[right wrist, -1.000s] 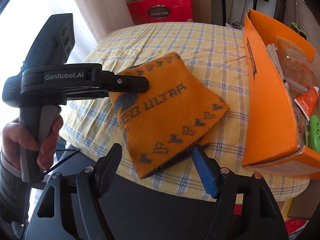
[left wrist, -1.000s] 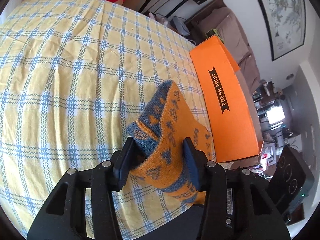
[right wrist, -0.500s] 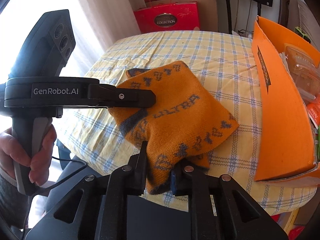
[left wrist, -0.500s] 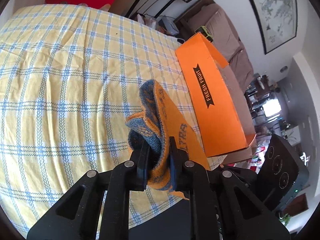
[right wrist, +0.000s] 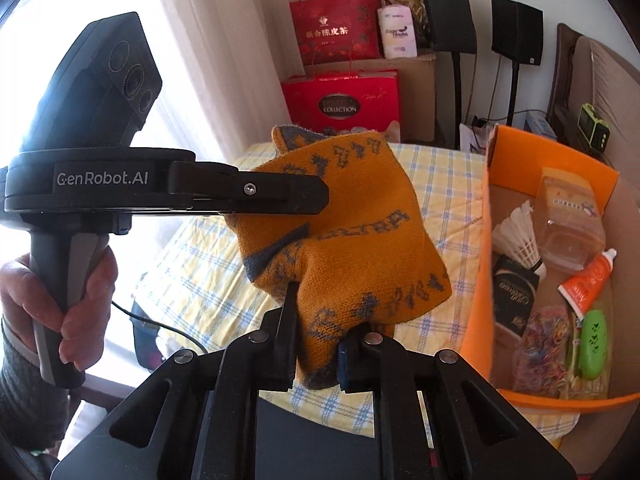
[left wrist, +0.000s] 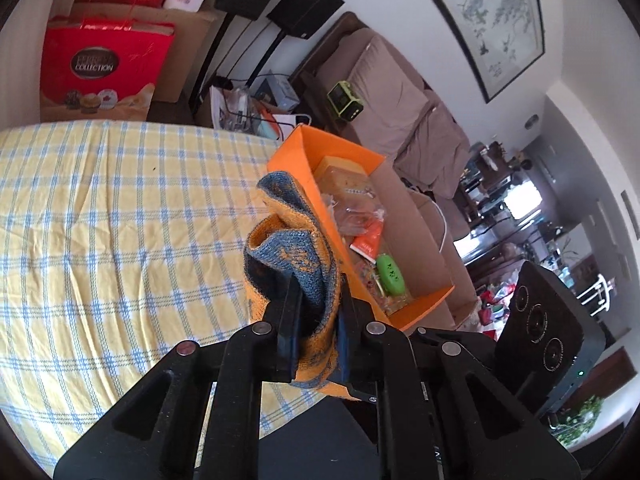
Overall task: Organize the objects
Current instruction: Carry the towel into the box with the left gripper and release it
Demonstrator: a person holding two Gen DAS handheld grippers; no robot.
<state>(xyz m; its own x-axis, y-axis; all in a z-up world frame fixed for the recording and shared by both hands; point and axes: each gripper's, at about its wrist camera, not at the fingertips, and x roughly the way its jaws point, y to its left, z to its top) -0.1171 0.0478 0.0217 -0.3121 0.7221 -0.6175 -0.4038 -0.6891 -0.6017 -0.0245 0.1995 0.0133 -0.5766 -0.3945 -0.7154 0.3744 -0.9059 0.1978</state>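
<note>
Both grippers clamp orange knit hat (right wrist: 352, 216), airborne

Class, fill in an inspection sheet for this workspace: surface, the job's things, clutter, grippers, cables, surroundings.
Surface: table under a yellow-and-blue checked cloth.
Job's things: orange knit cloth, lifted off the table; open orange box at the table's right.
Clutter: box holds a shuttlecock, tube, green case, clear tub.
Grippers: left gripper and right gripper both shut on the cloth.
Cables: one hangs below the left handle.
Surroundings: red gift boxes, sofa, curtain.
</note>
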